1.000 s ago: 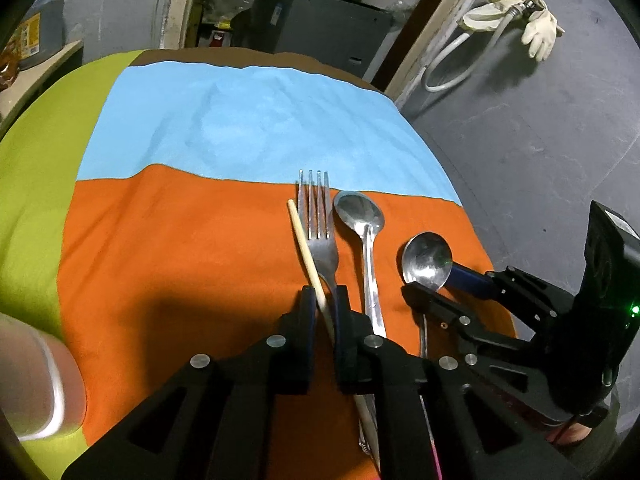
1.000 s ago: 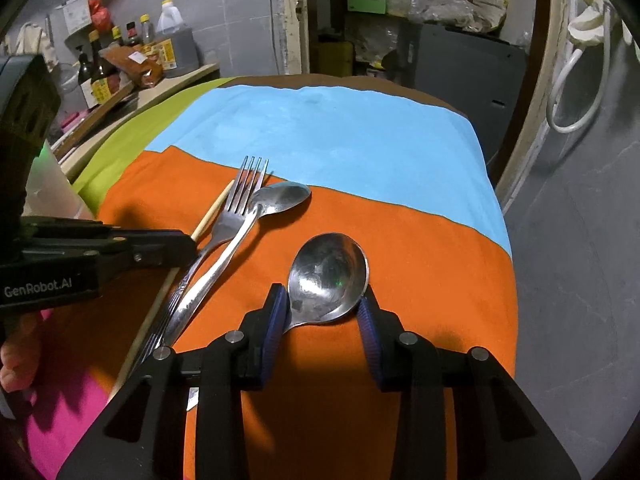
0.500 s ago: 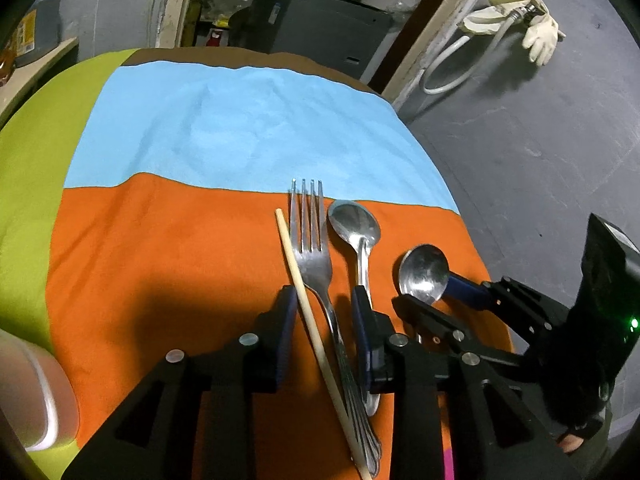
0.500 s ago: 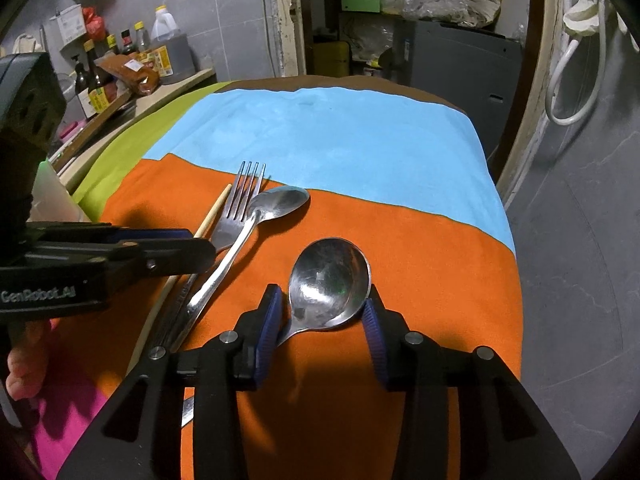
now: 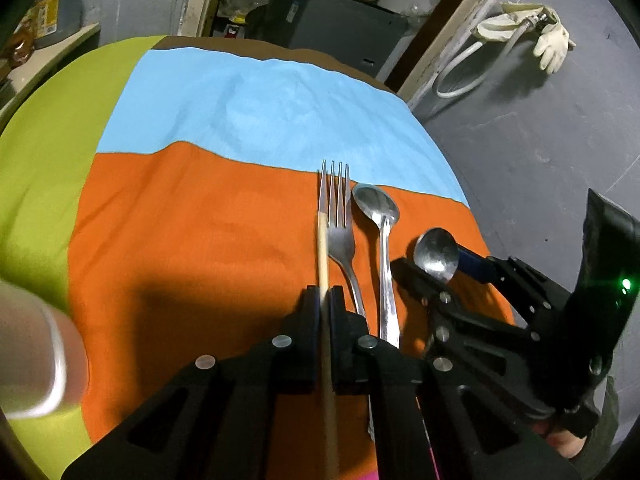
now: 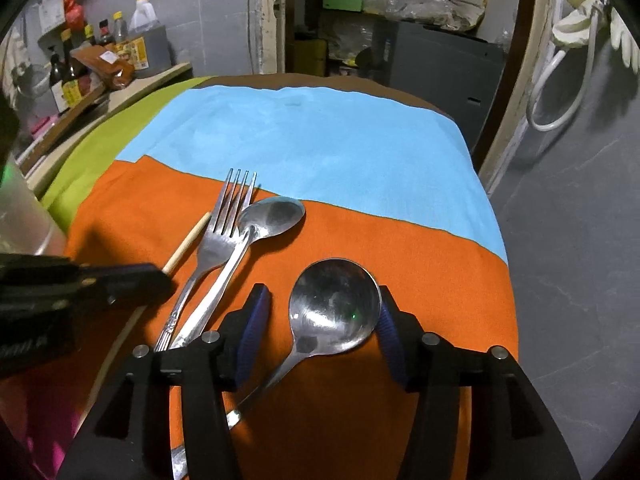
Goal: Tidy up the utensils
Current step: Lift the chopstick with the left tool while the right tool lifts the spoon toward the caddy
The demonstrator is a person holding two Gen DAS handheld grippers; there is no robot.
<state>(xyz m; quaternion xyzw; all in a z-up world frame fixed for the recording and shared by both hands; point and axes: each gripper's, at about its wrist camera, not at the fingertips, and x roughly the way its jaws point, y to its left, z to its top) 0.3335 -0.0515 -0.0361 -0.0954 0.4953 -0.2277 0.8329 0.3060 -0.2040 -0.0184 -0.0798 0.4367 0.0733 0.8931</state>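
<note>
A wooden chopstick point(image 5: 322, 248), a steel fork point(image 5: 340, 224), a slim spoon point(image 5: 378, 210) and a round soup spoon point(image 5: 437, 254) lie side by side on the orange cloth point(image 5: 180, 232). My left gripper point(image 5: 325, 300) is shut on the chopstick, whose tip points away. In the right wrist view my right gripper point(image 6: 318, 316) is open, its blue pads on either side of the soup spoon's bowl point(image 6: 334, 306). The fork point(image 6: 224, 232), slim spoon point(image 6: 272, 216) and chopstick point(image 6: 188, 242) lie to its left.
A light blue cloth point(image 5: 260, 108) covers the far half of the table, green cloth point(image 5: 36, 152) the left. A clear cup point(image 5: 32, 360) stands at the near left. Bottles point(image 6: 72, 68) crowd a shelf at the far left. The table drops off to grey floor point(image 6: 580, 240) on the right.
My left gripper opened half a second ago and has shut again on the chopstick, which now lies straighter beside the fork. My right gripper has opened wider around the soup spoon.
</note>
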